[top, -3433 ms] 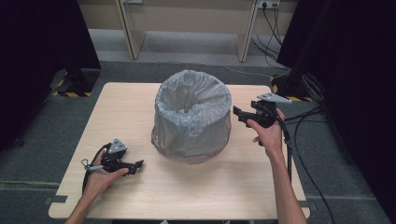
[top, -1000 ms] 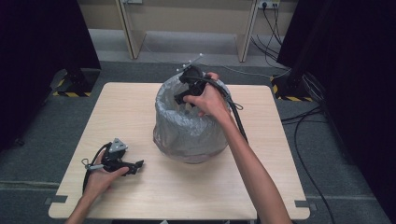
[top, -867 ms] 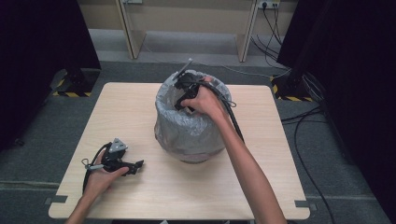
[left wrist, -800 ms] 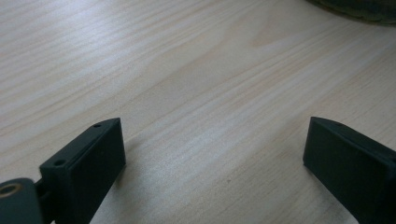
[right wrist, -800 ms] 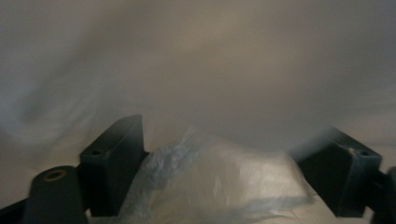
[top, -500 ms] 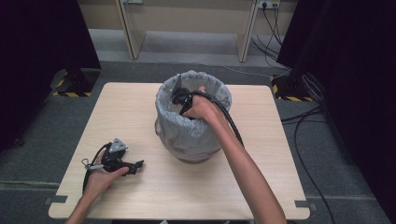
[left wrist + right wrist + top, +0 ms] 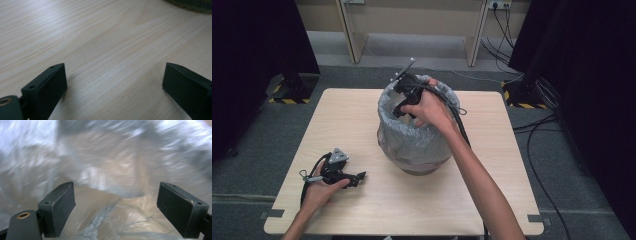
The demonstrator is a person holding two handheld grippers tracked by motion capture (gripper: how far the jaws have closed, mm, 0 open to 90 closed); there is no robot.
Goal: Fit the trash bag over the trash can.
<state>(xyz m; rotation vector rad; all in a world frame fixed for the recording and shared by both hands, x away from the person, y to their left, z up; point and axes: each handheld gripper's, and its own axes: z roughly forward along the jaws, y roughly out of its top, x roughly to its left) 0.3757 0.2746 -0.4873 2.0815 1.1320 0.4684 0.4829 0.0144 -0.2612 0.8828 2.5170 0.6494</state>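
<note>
A round bin (image 7: 417,145) lined with a grey plastic bag (image 7: 387,107) stands in the middle of the wooden table (image 7: 492,165). My right gripper (image 7: 399,107) reaches down into the bin's mouth, open. In the right gripper view its fingers (image 7: 61,207) stand wide apart over the crumpled, blurred bag liner (image 7: 105,177), with nothing between them. My left gripper (image 7: 357,177) rests low on the table at the front left, open. The left gripper view shows bare wood (image 7: 107,50) between its spread fingers (image 7: 47,87).
The bin's base edge (image 7: 192,3) shows at the top right of the left gripper view. Cables (image 7: 542,150) trail off the table's right side onto the grey floor. Dark curtains flank the table, and a wooden cabinet (image 7: 412,20) stands behind it.
My right gripper swung from the bin's right side up over its rim and down into the bag, then lifted slightly. The left gripper stayed where it was.
</note>
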